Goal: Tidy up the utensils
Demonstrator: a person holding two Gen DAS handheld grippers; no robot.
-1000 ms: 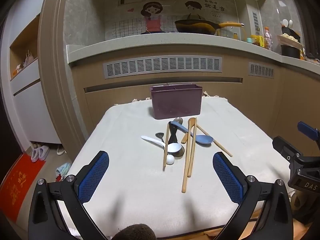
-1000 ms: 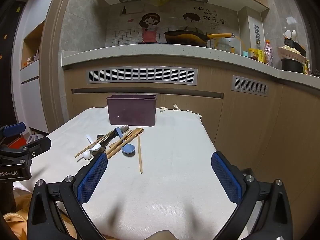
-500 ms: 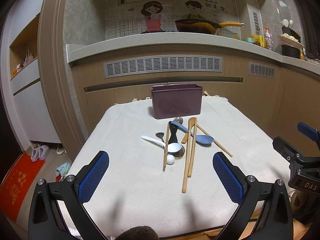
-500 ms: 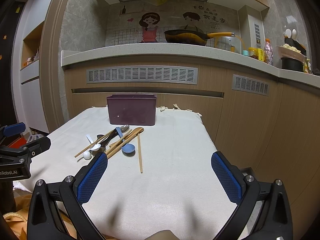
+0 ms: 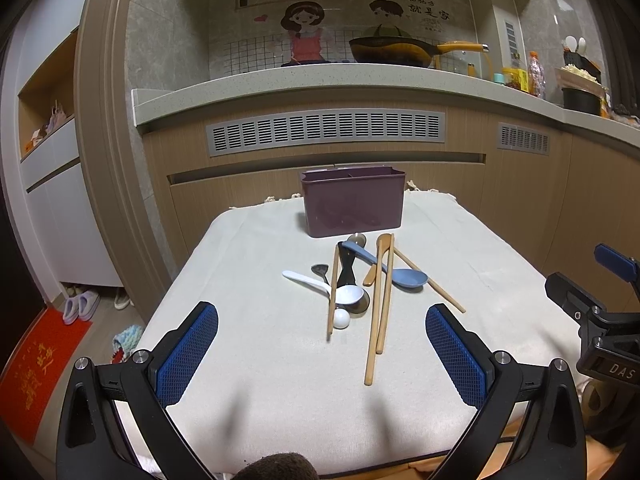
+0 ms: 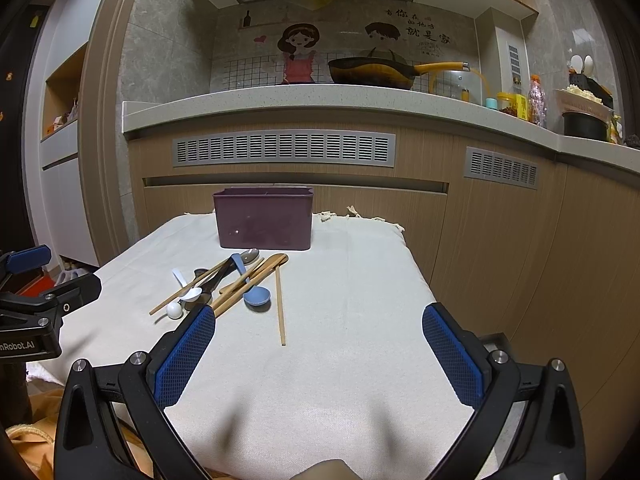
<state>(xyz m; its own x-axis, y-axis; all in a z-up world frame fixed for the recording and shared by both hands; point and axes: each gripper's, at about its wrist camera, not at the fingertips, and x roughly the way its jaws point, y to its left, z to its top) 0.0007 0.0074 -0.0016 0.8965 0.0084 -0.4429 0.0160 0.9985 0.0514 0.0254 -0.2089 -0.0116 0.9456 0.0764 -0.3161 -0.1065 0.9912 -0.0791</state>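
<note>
Hovering above the near edge of the cloth-covered table (image 5: 256, 360), the left gripper (image 5: 322, 354) had its fingers wide apart and held nothing; the utensil pile (image 5: 356, 284) lay ahead, between the fingertips' lines but well clear of them. Right gripper (image 6: 318, 354) likewise spread and empty, with the pile ahead to its left. Blue spoon (image 6: 256, 295) and white spoon (image 5: 344, 293) lay tangled with wooden chopsticks (image 5: 380, 308). Purple holder (image 5: 352, 200) stood behind the pile, nothing between.
</note>
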